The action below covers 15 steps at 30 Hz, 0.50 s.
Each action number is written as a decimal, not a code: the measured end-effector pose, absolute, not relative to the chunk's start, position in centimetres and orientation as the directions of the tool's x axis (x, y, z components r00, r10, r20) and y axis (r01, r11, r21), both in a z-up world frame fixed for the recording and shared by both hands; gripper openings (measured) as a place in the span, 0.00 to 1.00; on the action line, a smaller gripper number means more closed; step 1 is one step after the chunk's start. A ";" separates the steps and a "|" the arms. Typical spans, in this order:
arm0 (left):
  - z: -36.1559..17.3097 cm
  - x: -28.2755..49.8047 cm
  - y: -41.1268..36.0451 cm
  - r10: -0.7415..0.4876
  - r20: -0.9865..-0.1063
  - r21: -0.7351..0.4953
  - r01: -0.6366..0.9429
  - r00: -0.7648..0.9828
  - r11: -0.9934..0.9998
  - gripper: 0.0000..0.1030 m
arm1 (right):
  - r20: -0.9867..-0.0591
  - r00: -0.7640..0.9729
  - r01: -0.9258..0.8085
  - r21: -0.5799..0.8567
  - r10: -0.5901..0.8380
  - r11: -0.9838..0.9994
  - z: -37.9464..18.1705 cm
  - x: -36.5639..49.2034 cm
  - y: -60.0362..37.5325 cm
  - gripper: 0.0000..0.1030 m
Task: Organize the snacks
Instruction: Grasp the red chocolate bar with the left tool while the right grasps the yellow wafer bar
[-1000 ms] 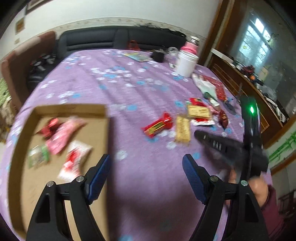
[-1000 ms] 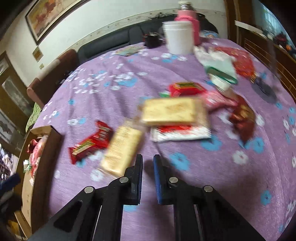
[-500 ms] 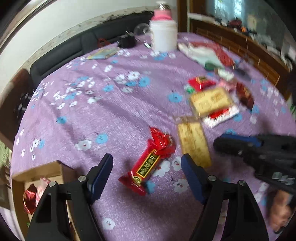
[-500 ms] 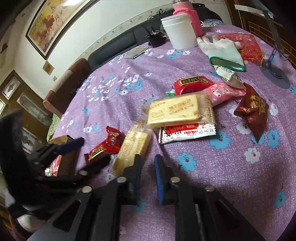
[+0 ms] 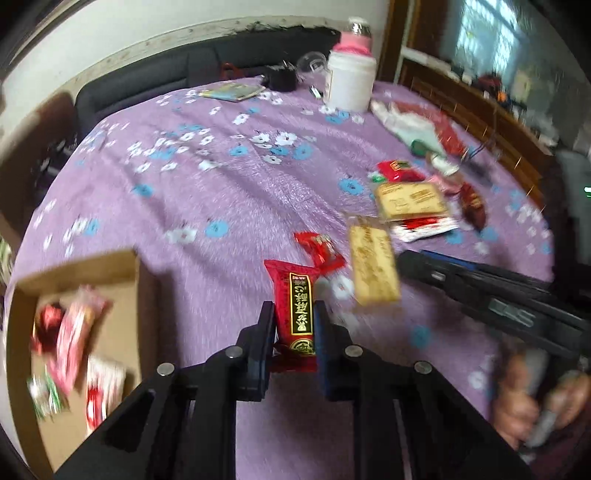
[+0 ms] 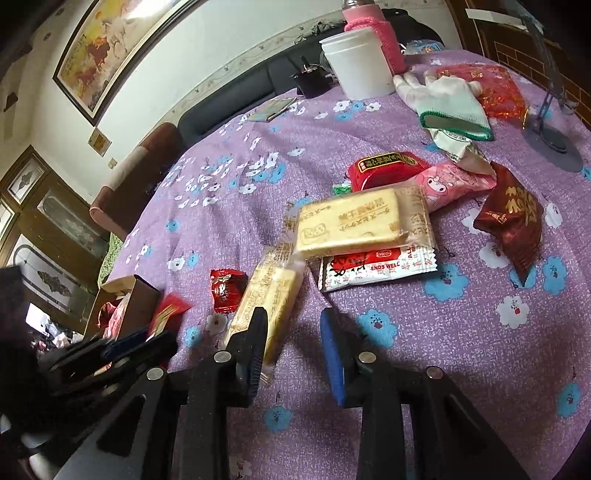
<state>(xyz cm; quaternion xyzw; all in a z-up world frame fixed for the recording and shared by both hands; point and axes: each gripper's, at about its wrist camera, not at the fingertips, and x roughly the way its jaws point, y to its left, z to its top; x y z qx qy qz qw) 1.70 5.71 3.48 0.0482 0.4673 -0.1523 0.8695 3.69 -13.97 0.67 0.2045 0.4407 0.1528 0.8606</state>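
Observation:
My left gripper [image 5: 294, 314] is shut on a red snack bar [image 5: 297, 306] and holds it above the purple cloth, right of the cardboard box [image 5: 129, 291]. The box holds several red and pink snacks [image 5: 70, 332]. My right gripper [image 6: 293, 325] is open, its left finger beside a yellow biscuit pack [image 6: 269, 295], which also shows in the left wrist view [image 5: 373, 269]. A small red candy [image 6: 227, 286] lies left of that pack. Further off lie a larger biscuit pack [image 6: 354, 225], a red-and-white sachet [image 6: 376, 267], a pink packet [image 6: 454, 181] and a dark red bag [image 6: 513, 218].
A white jar [image 6: 360, 66] and a pink bottle [image 6: 373, 33] stand at the far side. A white glove [image 6: 447, 99] and a red bag [image 6: 495, 88] lie at the right. A black stand [image 6: 554, 140] is at the far right. A dark sofa [image 5: 207, 70] lies behind the table.
My left gripper has shut on the red snack bar and lifted it toward the box. My right gripper has opened and sits beside the long biscuit pack.

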 end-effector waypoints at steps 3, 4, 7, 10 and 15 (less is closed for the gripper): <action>4.8 -1.6 6.9 -0.277 -0.798 -0.123 0.305 0.535 0.944 0.18 | -0.695 0.573 -0.100 0.467 0.435 0.879 0.8 3.5 -13.4 0.39; 5.1 -2.5 7.3 -0.298 -0.787 -0.146 0.307 0.540 0.941 0.18 | -0.696 0.576 -0.104 0.458 0.429 0.883 0.8 3.4 -13.2 0.40; 6.0 -5.5 9.2 -0.342 -0.750 -0.206 0.291 0.566 0.934 0.18 | -0.707 0.583 -0.101 0.426 0.400 0.899 0.9 3.3 -12.7 0.40; 6.7 -8.2 11.8 -0.359 -0.715 -0.249 0.261 0.600 0.933 0.19 | -0.740 0.555 -0.057 0.424 0.381 0.904 1.3 4.1 -12.2 0.40; 6.9 -11.1 15.0 -0.346 -0.697 -0.270 0.218 0.628 0.938 0.19 | -0.800 0.538 -0.063 0.276 0.266 0.959 1.7 5.2 -8.6 0.40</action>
